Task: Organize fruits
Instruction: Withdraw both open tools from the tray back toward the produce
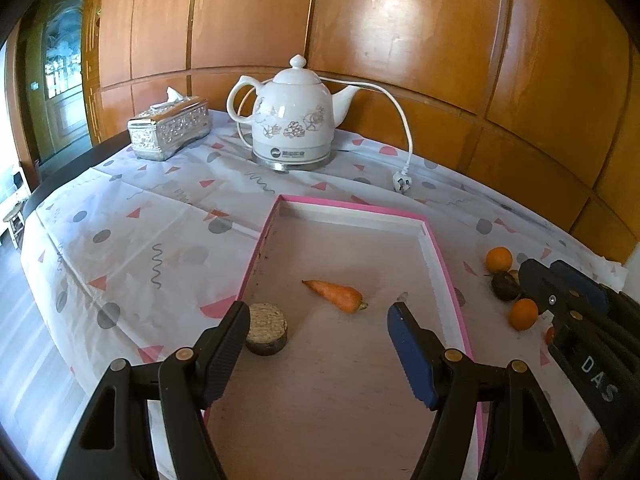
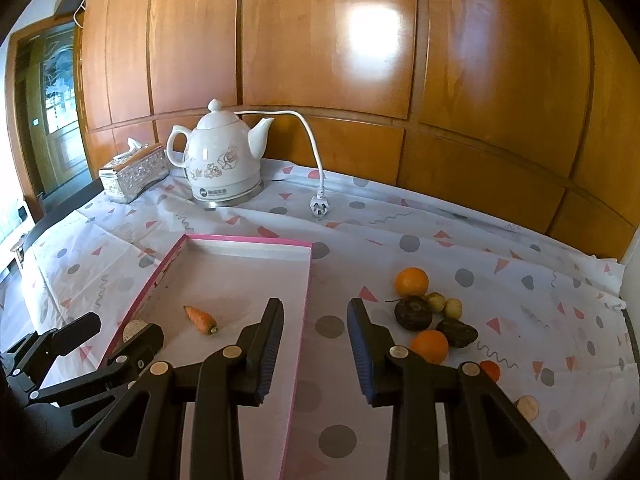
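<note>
A carrot (image 1: 336,296) and a round brown disc (image 1: 266,328) lie in the pink-rimmed tray (image 1: 440,248). My left gripper (image 1: 318,310) hovers open over the tray's near end, with nothing between its fingers. To the right of the tray, on the cloth, lie two oranges (image 2: 412,281) (image 2: 430,346), two dark fruits (image 2: 413,312) (image 2: 456,332) and two small pale green fruits (image 2: 436,302). My right gripper (image 2: 315,306) hangs open over the tray's right rim (image 2: 308,280), its fingers a narrow gap apart and empty. The fruit pile is just right of it.
A white electric kettle (image 2: 224,160) with its loose cord and plug (image 2: 319,206) stands at the back. A silver tissue box (image 2: 134,178) sits to its left. A small red-orange fruit (image 2: 490,370) and a tan slice (image 2: 527,408) lie near the right gripper. Wood panelling backs the table.
</note>
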`<state>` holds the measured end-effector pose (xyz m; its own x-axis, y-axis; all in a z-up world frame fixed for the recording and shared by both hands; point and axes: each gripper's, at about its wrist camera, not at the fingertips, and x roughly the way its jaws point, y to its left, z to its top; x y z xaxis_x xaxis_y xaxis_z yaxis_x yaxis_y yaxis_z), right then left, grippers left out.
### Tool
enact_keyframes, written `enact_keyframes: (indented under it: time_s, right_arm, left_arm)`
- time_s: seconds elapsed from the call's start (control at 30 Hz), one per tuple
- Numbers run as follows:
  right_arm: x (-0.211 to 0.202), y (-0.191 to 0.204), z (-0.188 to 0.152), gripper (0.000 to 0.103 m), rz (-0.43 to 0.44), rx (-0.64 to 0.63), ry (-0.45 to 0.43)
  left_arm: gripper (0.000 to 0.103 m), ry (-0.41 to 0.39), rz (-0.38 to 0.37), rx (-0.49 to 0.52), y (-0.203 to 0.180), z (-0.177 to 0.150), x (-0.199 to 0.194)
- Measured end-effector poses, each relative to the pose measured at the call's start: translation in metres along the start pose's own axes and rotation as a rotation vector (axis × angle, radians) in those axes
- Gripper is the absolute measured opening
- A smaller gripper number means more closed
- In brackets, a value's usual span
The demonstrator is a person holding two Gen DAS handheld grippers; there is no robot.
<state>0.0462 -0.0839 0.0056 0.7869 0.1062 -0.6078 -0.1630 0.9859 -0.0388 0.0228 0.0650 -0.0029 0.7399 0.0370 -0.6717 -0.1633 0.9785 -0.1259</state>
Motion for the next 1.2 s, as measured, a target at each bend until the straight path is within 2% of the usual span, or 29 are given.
enact_keyframes:
  time_s: [0.27, 0.47, 0.7, 0.83, 1.2]
  right_arm:
    - [-0.004, -0.009, -0.001, 0.033, -0.019, 0.008, -0.016]
    - [0.003, -0.029, -0.01, 0.033, -0.032, 0.045, 0.014]
    - [0.007, -0.077, -0.034, 0.033, -0.09, 0.122, 0.065]
    - [0.005, -0.11, -0.048, 0.033, -0.153, 0.164, 0.091]
    - [-0.007, -0.177, -0.087, 0.033, -0.268, 0.241, 0.143]
  left_arm:
    - [0.072, 0.005, -0.009, 0.032, -0.012, 0.0, -0.001]
    - [0.075, 0.018, -0.018, 0.102, -0.034, -0.001, 0.002]
    - [0.075, 0.022, -0.057, 0.216, -0.071, -0.005, 0.002]
    - [0.075, 0.015, -0.086, 0.286, -0.093, -0.01, -0.002]
    - [0.075, 0.001, -0.147, 0.41, -0.139, -0.022, -0.01]
